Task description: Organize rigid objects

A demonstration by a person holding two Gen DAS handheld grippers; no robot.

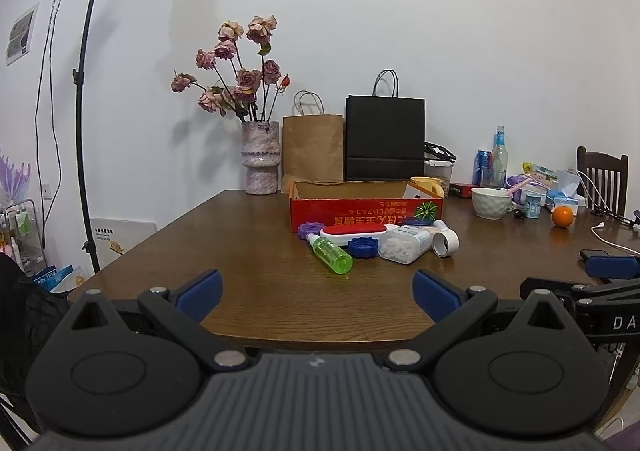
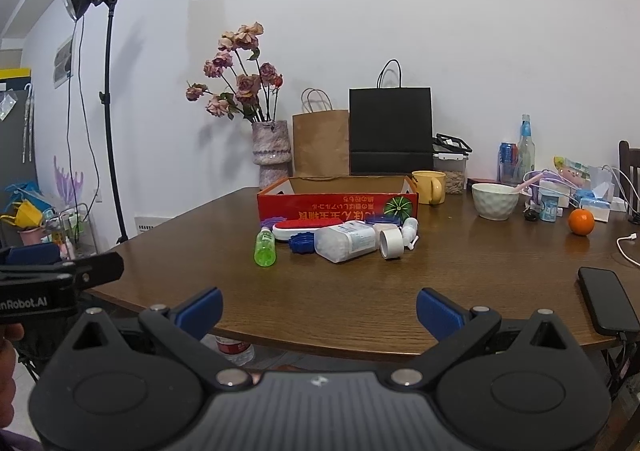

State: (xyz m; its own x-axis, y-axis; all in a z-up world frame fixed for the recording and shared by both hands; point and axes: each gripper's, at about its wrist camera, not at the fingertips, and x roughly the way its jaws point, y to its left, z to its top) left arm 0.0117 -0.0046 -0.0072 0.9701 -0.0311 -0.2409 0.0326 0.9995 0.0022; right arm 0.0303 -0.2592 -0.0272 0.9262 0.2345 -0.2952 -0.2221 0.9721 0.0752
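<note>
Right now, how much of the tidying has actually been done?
Almost none, it seems. The red box looks empty from here, though its floor is hidden. Nothing is in hand: the left gripper and right gripper are open at the table's near edge. Left to sort: the green bottle, blue cap, white pill container, tape roll and red-topped brush, piled before the box.

Each tool, left (image 1: 317, 293) and right (image 2: 319, 311), is matte black with a ribbed grey middle, round silver pivot screws and blue fingertips (image 1: 434, 293); white lettering marks their sides.
</note>
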